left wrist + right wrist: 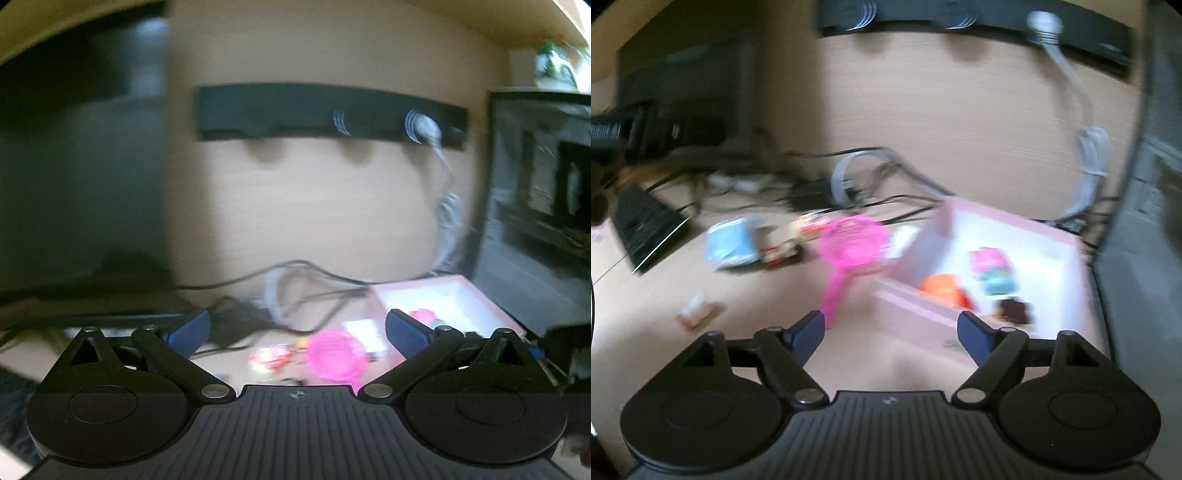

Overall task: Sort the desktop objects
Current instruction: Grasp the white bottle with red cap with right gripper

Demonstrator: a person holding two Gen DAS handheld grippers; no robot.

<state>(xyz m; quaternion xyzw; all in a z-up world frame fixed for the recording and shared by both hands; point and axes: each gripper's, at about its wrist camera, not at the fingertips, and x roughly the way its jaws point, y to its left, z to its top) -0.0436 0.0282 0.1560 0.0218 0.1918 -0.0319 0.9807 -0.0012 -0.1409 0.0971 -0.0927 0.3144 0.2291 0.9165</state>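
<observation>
Both views are blurred by motion. A pink box [908,299] with white inner walls sits on the wooden desk at the right; inside lie an orange object [942,290], a pink-and-teal toy [991,271] and a dark item [1014,310]. A pink hand fan [851,245] lies just left of the box, its handle pointing toward me. Further left are a light-blue packet [727,245], small red-and-white toys [786,251] and a small white block [696,314]. My right gripper [892,332] stands open and empty before the box's near corner. My left gripper [297,330] is wide open and empty, above the fan [336,356] and box [476,306].
Black and grey cables [857,173] tangle along the back of the desk. A black keyboard [646,229] lies at left under a dark monitor [687,96]. A black bar [328,114] hangs on the back wall with a white cord [448,206]. A dark computer case [539,206] stands at right.
</observation>
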